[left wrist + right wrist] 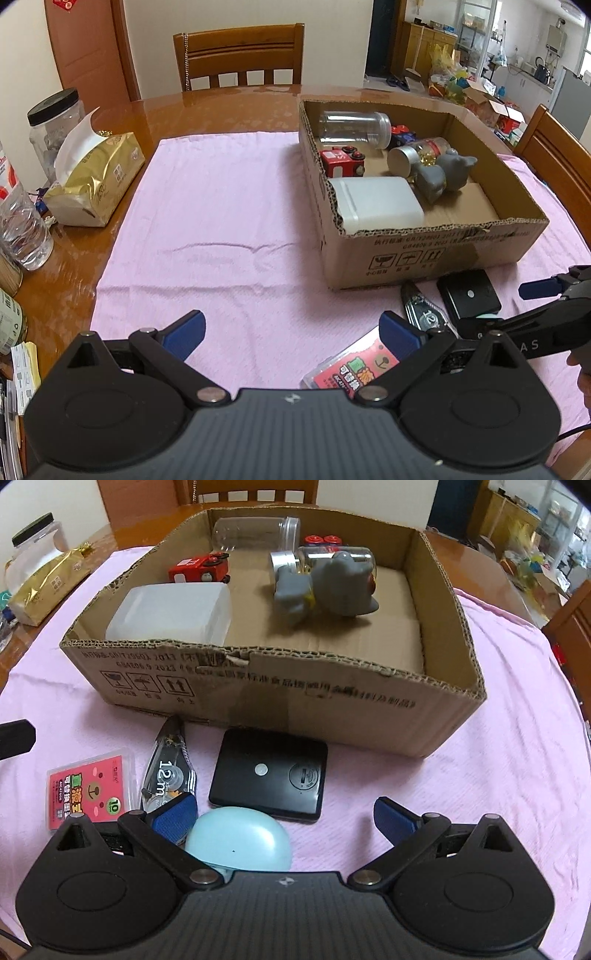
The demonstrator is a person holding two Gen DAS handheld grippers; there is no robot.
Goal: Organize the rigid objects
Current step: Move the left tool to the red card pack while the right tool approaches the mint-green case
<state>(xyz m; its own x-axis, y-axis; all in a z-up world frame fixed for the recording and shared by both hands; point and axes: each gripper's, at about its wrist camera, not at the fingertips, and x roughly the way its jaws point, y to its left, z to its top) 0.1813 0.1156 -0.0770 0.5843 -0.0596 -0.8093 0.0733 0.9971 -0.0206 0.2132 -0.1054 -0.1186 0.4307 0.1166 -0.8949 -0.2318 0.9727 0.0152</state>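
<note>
Nearest the right gripper (282, 818), whose jaws stand wide apart and empty, lies a pale blue egg-shaped object (240, 843), touching a black flat case (269, 773); a correction tape (168, 771) and a red card pack (90, 788) lie beside these on the pink cloth (517, 738). Behind them stands the cardboard box (332, 716), holding jars and toys. Left gripper (293, 334) likewise gapes empty.

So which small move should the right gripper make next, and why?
Probably lower the right gripper and close on the blue egg-shaped item. It is open, the item lies between its fingers on the pink cloth, still outside the cardboard box.
</note>
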